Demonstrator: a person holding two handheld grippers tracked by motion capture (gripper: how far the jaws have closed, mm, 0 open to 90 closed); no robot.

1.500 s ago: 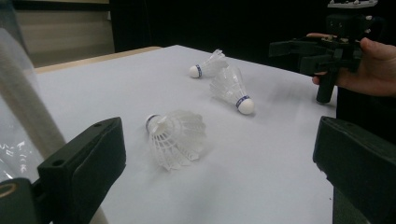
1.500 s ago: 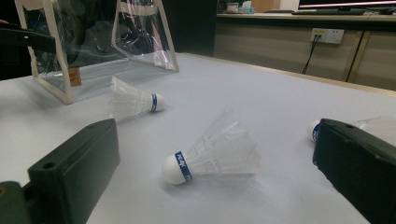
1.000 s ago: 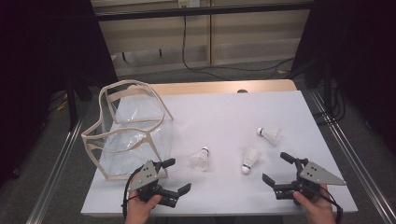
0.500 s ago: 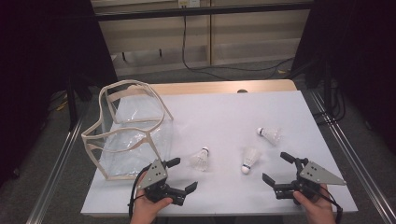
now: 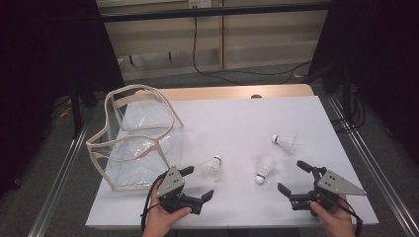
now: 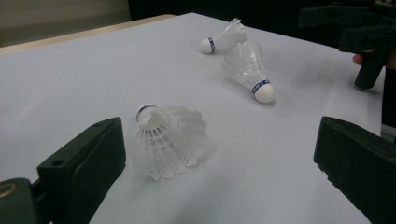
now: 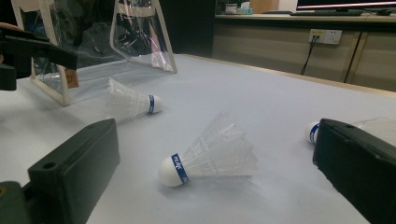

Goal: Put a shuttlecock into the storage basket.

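Bag, clear, beige-framed, just left of left gripper; jaws wide open, empty, nearest shuttlecock just ahead beside its left jaw. Second shuttlecock ahead-left of right gripper, wide open, empty; third shuttlecock beyond.

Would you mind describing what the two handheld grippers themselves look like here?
Both are black pistol-style tools, each with two blocky black jaws. The left gripper and the right gripper each carry a grey three-cornered plate on top, dotted with small holes. A black cable trails from each toward the table's near edge. The hands are bare, with no sleeves visible.
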